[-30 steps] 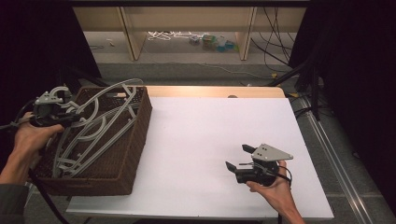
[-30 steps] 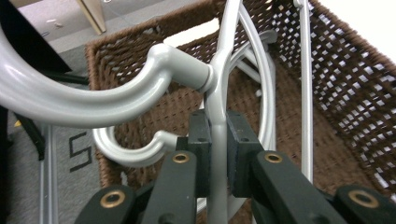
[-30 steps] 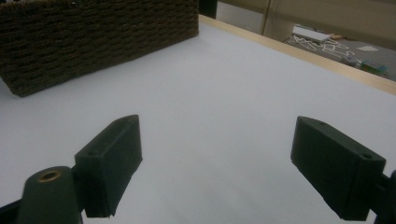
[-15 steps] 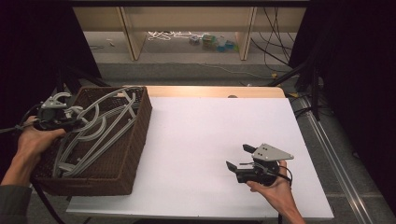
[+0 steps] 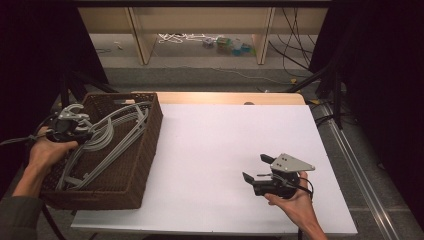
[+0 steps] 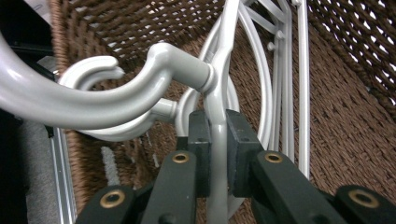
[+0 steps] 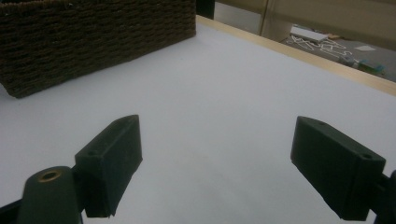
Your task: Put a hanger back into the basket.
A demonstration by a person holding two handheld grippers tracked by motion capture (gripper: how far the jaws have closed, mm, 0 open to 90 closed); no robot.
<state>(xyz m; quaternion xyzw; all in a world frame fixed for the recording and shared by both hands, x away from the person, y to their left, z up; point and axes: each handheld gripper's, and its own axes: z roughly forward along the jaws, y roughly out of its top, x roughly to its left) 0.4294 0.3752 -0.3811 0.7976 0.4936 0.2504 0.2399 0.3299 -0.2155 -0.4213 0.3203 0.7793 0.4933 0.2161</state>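
Lab or recording studio, not a home. White-covered tabletop (image 5: 230,150) ringed by black curtains (image 5: 385,75) on both sides. Behind the tabletop: bare plywood shelving (image 5: 200,25), loose cables (image 5: 295,30) trailing across grey floor, small clutter underneath. Metal rail (image 5: 360,165) runs along the tabletop's right edge. Dim, staged lighting.

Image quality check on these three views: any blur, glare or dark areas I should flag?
High view: surroundings fall into black, the white table top is evenly lit, the brown woven wicker basket stays readable. Left gripper view: the left claw, shut on a grey plastic coat hanger, is sharp; soft sheen on the hook, no harsh glare. Right gripper view: open right claw looks soft, far background blurred.
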